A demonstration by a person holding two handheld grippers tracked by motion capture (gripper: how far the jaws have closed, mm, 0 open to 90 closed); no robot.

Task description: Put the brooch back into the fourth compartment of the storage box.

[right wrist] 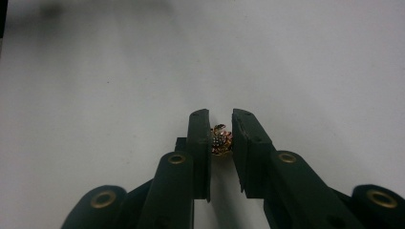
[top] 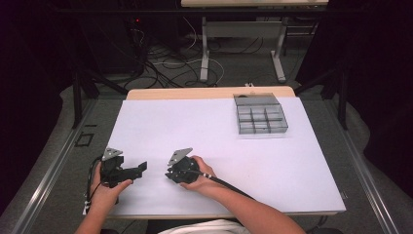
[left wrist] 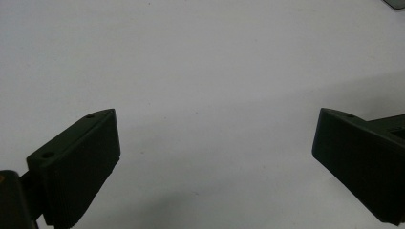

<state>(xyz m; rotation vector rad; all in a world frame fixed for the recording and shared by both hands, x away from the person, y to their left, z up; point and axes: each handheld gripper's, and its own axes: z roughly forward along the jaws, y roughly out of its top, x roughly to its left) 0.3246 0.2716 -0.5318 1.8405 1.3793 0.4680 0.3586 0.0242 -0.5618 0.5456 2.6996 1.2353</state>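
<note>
Right gripper view tells me the most: my right gripper [right wrist: 221,138] has its jaws drawn nearly together on a small jewelled trinket [right wrist: 220,141], a gold-toned cluster set with tiny stones, perhaps an earring or charm, though it is too small for me to say which. The piece sits pinched between the two black pads [right wrist: 199,143] near their tips, just above the white table cover [right wrist: 95,95]; whether it touches the sheet I cannot tell. I judge the grip sits so far out on the pads because the thing is tiny and lay flat, so only the tips could get around it. From the high view I see that right gripper [top: 171,174] held low over the near part of the table, with the hand wrapped around its body and the cable trailing back along the forearm. My left gripper [top: 137,169] rests just beside it, nose toward the other, and the left gripper view shows its jaws spread wide with nothing but bare white surface between them, so it is idle, I think parked close by to help if the piece slips. The clear compartment box [top: 260,119] sits well apart at the far right of the table, which I take as the likely destination for sorting this piece.
</note>
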